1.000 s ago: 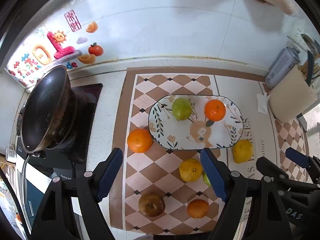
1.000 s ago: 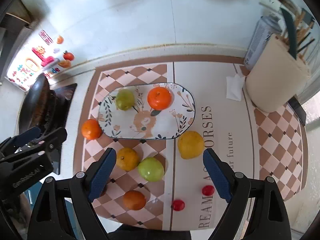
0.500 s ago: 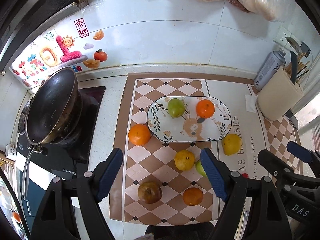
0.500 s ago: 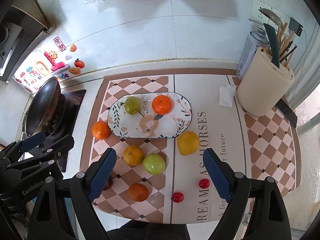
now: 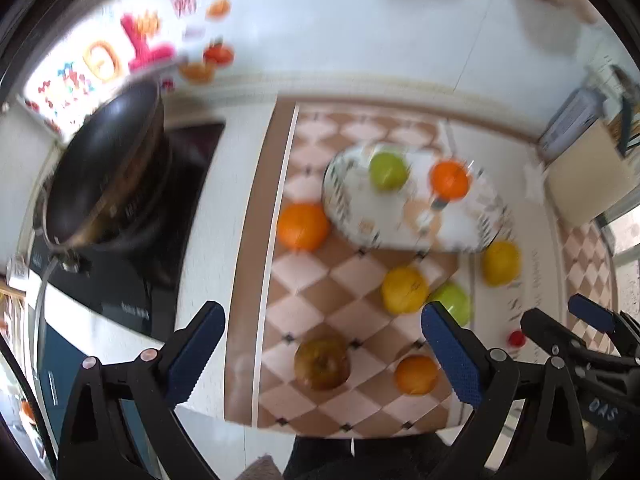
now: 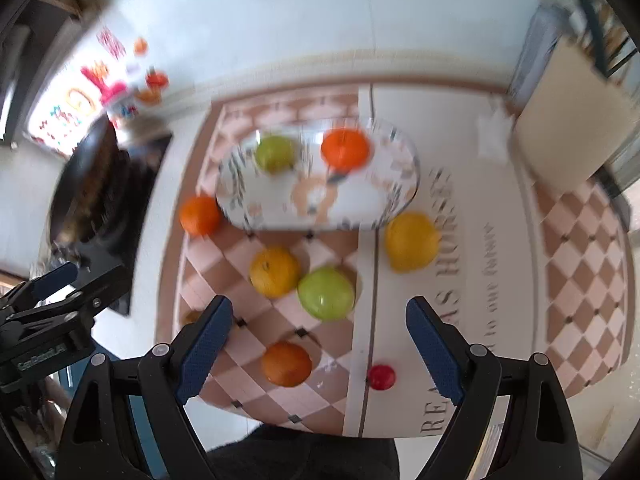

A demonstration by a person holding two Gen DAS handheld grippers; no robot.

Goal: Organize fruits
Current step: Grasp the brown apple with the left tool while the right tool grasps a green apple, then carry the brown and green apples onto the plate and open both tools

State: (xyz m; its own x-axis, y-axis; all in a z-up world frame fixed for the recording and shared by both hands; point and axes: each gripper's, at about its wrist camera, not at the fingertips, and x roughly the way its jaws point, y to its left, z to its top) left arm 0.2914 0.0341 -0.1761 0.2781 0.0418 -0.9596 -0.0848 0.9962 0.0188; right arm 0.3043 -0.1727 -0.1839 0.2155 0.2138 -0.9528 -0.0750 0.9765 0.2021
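An oval patterned plate on the checkered mat holds a green apple and an orange. Loose on the mat lie an orange left of the plate, a yellow citrus, a green apple, a lemon, a brown pear, a small orange and a cherry tomato. My left gripper is open above the brown pear. My right gripper is open above the small orange and green apple. Both views are motion-blurred.
A black wok sits on the cooktop at the left. A beige knife block and a spray can stand at the back right. The counter's front edge is close below both grippers.
Both grippers have dropped lower and closer to the mat, so the fruit looks larger. The left view has shifted toward the wok. No fruit has moved.
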